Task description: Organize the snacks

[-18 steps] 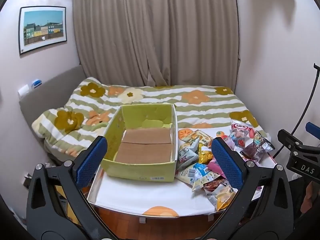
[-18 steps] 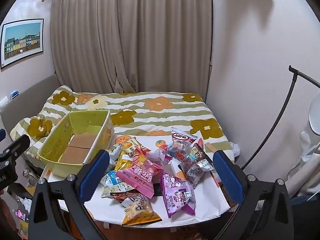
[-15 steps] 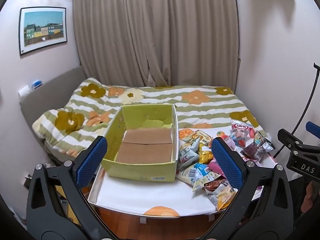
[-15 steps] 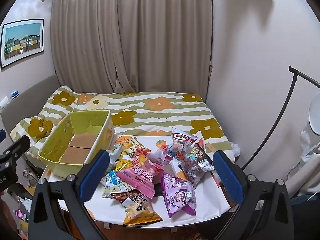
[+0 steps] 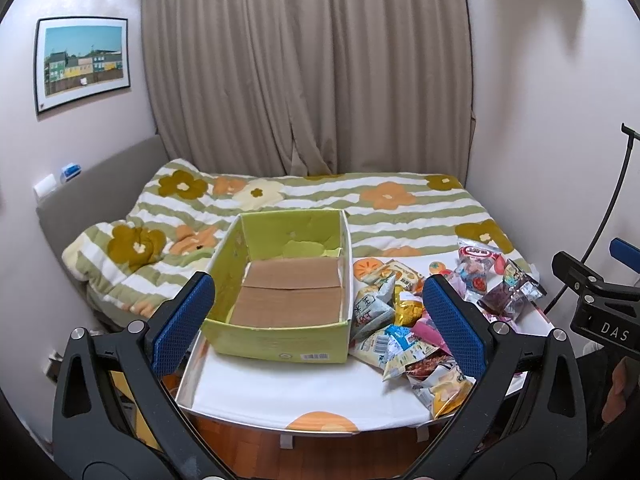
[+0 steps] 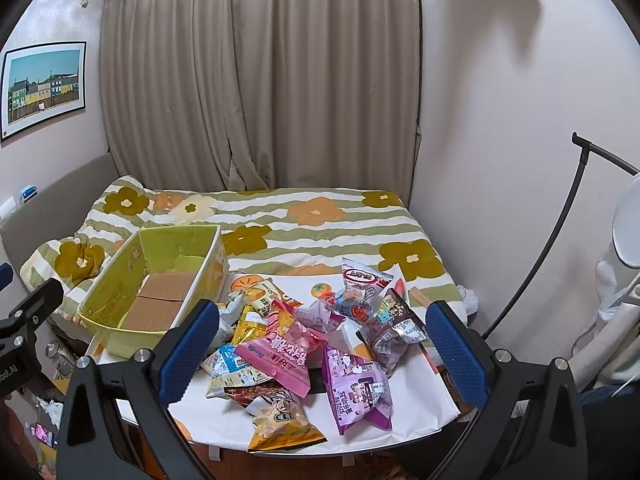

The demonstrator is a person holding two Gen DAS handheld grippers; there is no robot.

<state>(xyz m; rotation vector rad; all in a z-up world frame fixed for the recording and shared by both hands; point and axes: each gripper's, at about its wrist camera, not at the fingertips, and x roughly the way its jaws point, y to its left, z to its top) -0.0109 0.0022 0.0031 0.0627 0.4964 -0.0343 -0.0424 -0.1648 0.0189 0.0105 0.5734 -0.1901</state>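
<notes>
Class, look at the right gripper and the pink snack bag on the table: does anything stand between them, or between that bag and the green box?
Nothing visible blocks the open right gripper from the pink snack bag. Other packets, including a yellow packet, lie between that bag and the green box, whose top is open.

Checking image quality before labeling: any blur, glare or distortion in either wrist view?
Left wrist: sharp, strong fisheye bending of the curtain and walls, dark corner vignette, no glare on the green box. Right wrist: same barrel distortion, snack packets crisp, soft shadows only.
</notes>
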